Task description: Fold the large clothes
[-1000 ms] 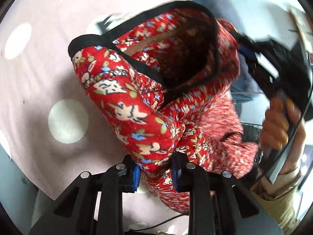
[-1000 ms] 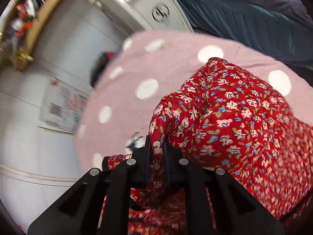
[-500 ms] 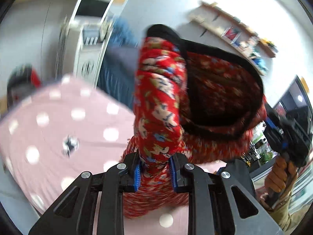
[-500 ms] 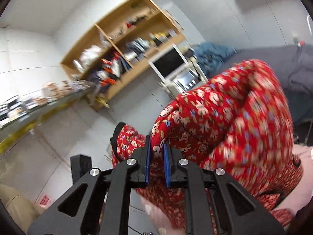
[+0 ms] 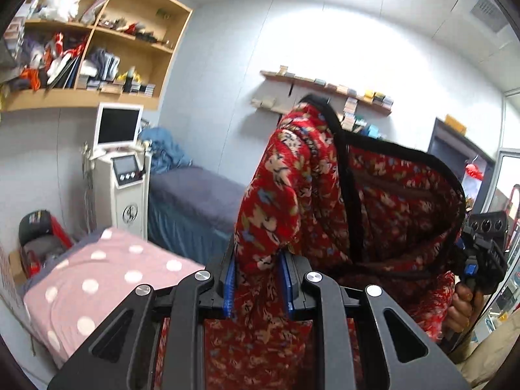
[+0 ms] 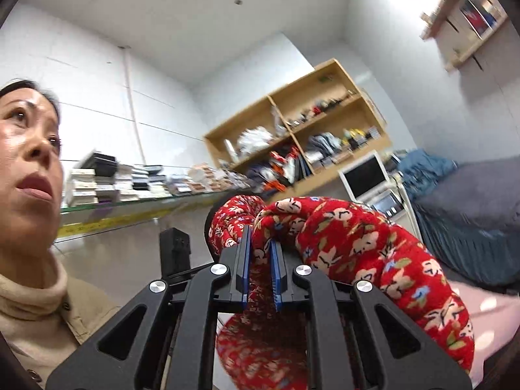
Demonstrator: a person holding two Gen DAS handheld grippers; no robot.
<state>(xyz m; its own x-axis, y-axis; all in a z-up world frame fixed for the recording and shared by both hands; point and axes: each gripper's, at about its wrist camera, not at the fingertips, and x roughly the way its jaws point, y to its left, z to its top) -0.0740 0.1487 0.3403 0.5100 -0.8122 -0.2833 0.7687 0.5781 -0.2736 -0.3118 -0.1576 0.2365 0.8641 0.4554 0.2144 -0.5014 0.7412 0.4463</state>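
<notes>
A red floral garment (image 5: 312, 201) with black trim hangs in the air, held up by both grippers. My left gripper (image 5: 258, 279) is shut on a fold of it near one shoulder. My right gripper (image 6: 260, 269) is shut on another fold of the red garment (image 6: 357, 247); it also shows at the right edge of the left wrist view (image 5: 481, 247), held in the person's hand. The garment's black-edged neck opening faces the left camera. Its lower part drops out of sight below both grippers.
A pink polka-dot bed (image 5: 97, 286) lies below left. Behind it stand a white machine with a screen (image 5: 123, 178) and a dark blue bed (image 5: 191, 204). A wooden shelf unit (image 5: 91, 48) hangs on the wall. The person (image 6: 29, 169) stands close on the left.
Both grippers have lifted the garment off the pink bed and tilted up. The views now show the room and walls, not the bed surface.
</notes>
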